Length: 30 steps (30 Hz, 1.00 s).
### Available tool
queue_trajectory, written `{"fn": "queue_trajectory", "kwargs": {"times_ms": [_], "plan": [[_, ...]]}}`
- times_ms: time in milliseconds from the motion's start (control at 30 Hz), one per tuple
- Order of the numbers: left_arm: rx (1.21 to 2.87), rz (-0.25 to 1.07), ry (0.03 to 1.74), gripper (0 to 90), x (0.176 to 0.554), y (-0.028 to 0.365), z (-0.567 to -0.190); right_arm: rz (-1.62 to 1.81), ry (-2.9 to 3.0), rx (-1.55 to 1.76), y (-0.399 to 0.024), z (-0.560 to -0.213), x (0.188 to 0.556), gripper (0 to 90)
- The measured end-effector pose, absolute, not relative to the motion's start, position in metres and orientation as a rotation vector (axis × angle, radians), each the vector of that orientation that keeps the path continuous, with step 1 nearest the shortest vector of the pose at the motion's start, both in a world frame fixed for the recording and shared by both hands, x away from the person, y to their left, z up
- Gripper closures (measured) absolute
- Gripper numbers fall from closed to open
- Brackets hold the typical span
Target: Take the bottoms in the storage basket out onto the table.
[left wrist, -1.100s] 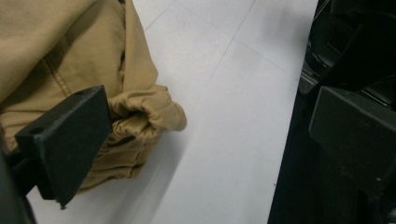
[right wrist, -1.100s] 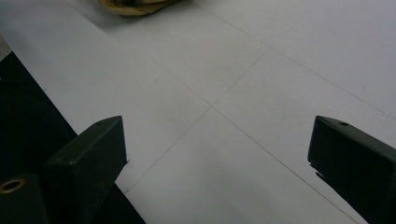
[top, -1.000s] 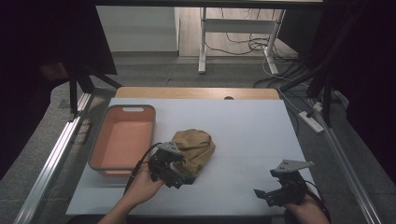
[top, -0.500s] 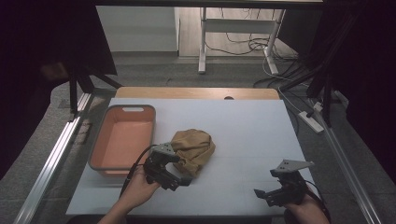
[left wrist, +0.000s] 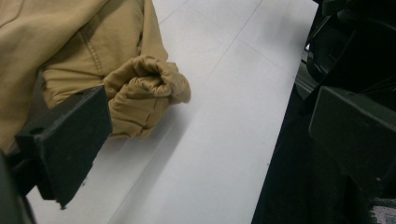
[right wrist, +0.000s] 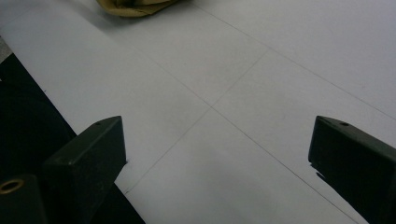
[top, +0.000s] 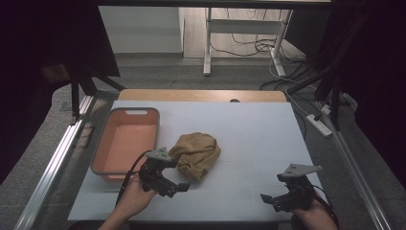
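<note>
White worktop [top: 258, 139] takes up the middle of the high view, floor and cables in the upper part of the frame. Orange-pink bin [top: 98, 160] sits at centre left of the frame, inside looks bare. Tan garment [top: 196, 153], crumpled in a lump, lies on the worktop just right of the bin, near frame centre, not in the bin. Left gripper [top: 165, 179] at lower left-centre of the frame, just below-left of the garment; in the left gripper view its fingers [left wrist: 70, 140] stand wide apart, one beside a bunched fold of the cloth [left wrist: 140, 93] at upper left of that frame, nothing pinched between them. Whether that finger touches the cloth, can't tell. Right gripper [top: 282, 199] at lower right of the frame, well apart from the garment, low over bare worktop; right gripper view shows its fingers [right wrist: 88, 154] spread wide, holding nothing, with an edge of the garment [right wrist: 135, 7] at the top of that frame. Progress judgement: early stage. Work looks like handling the garment, likely folding it or moving it to the bin; no grasp made yet, cloth not flattened, bin unfilled. Left to do: close on the cloth, lift or spread it, place it.
</note>
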<state>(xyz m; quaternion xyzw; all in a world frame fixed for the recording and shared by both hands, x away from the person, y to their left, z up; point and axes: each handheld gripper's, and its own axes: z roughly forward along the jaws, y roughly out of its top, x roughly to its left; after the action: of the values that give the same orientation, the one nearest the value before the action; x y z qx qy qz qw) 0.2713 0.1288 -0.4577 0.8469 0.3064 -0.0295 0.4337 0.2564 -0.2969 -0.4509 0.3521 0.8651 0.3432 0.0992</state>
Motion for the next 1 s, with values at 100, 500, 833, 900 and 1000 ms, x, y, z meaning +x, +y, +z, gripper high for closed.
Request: {"fn": "queue_trajectory", "kwargs": {"times_ms": [100, 500, 833, 900, 1000], "plan": [[2.098, -0.069, 0.775, 0.3, 0.268, 0.134, -0.457, 1.017, 2.557, 1.043, -0.297, -0.451, 0.256, 4.4], [2.05, -0.036, 0.847, 0.3, 0.25, 0.163, -0.457, 1.018, 2.555, 1.051, -0.297, -0.45, 0.256, 4.4], [2.036, -0.01, 0.881, 0.3, 0.243, 0.175, -0.457, 1.024, 2.552, 1.052, -0.297, -0.45, 0.257, 4.3], [2.031, -0.006, 0.885, 0.3, 0.241, 0.177, -0.457, 1.023, 2.551, 1.052, -0.297, -0.45, 0.257, 4.3], [2.028, 0.001, 0.892, 0.3, 0.239, 0.18, -0.457, 1.024, 2.551, 1.05, -0.297, -0.45, 0.257, 4.3]]}}
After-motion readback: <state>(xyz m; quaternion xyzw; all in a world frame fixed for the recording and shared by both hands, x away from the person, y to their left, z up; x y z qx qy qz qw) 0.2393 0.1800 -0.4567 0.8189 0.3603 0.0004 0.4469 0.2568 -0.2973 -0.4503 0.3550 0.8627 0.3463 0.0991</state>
